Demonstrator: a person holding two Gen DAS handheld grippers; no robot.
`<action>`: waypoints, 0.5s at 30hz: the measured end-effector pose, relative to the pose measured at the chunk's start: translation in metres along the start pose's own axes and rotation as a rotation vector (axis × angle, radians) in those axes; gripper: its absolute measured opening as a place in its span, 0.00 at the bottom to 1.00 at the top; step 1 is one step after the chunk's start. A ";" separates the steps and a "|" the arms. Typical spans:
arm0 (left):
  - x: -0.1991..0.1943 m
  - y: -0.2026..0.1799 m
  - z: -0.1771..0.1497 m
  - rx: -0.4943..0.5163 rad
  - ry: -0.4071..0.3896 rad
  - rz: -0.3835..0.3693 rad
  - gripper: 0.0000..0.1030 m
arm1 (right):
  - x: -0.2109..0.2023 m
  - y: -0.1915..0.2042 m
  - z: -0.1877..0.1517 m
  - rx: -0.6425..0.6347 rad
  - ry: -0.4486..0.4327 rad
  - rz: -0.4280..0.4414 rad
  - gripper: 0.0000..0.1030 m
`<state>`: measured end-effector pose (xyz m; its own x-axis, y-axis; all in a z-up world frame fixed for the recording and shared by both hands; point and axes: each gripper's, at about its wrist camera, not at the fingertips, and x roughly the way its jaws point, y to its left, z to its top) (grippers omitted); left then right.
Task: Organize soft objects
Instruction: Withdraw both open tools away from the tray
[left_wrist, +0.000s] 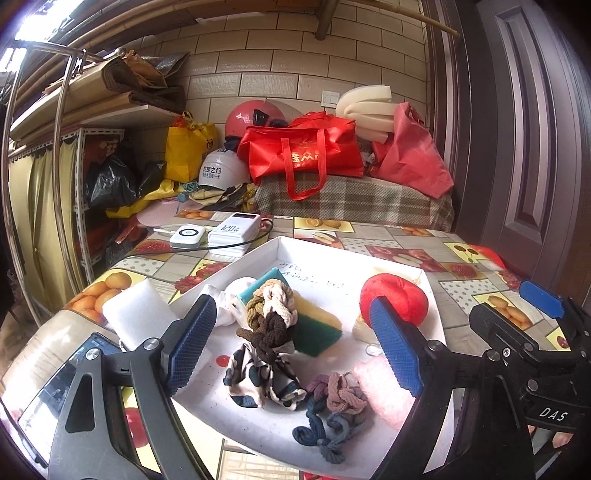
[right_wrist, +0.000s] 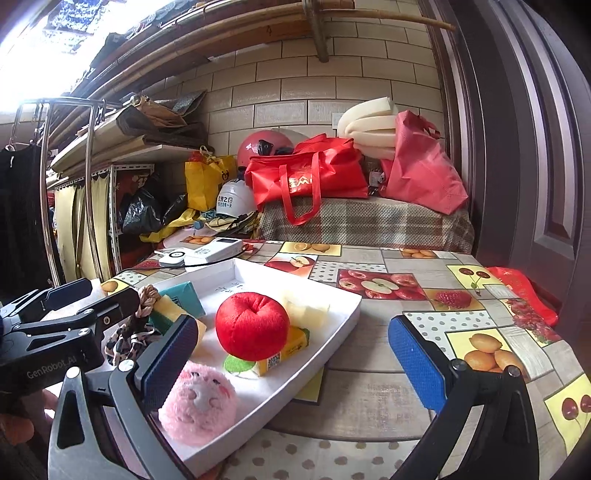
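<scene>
Soft toys, scrunchies, sponge crowd white tray (left_wrist: 388, 258); left tongs (left_wrist: 291, 339), right tongs (right_wrist: 295, 354) both spread, nothing pinched.

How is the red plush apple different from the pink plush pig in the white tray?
The red plush apple is smooth and bright red, while the pink plush pig is fluffy and pale pink. The apple rests partly on a yellow packet; the pig lies on the white tray floor near its front edge. The pig has a stitched face; the apple only a dimple. Both are round soft toys.

Both wrist views low over table, facing wall, sharing white tray (left_wrist: 369, 254).
</scene>
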<state>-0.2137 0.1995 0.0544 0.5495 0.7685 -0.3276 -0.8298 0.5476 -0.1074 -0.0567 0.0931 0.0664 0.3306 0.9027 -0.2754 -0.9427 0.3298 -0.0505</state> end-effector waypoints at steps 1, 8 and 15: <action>-0.002 -0.003 -0.001 0.003 0.005 -0.013 0.84 | -0.007 -0.002 -0.002 -0.001 0.000 -0.007 1.00; -0.008 -0.020 -0.006 0.049 0.058 -0.032 0.84 | -0.077 -0.042 -0.015 0.126 -0.098 -0.079 1.00; -0.020 -0.036 -0.014 0.090 0.089 -0.016 0.84 | -0.141 -0.089 -0.030 0.391 -0.187 -0.295 1.00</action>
<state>-0.1966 0.1597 0.0515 0.5483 0.7293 -0.4092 -0.8070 0.5898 -0.0301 -0.0208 -0.0721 0.0815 0.6158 0.7779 -0.1254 -0.7328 0.6238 0.2718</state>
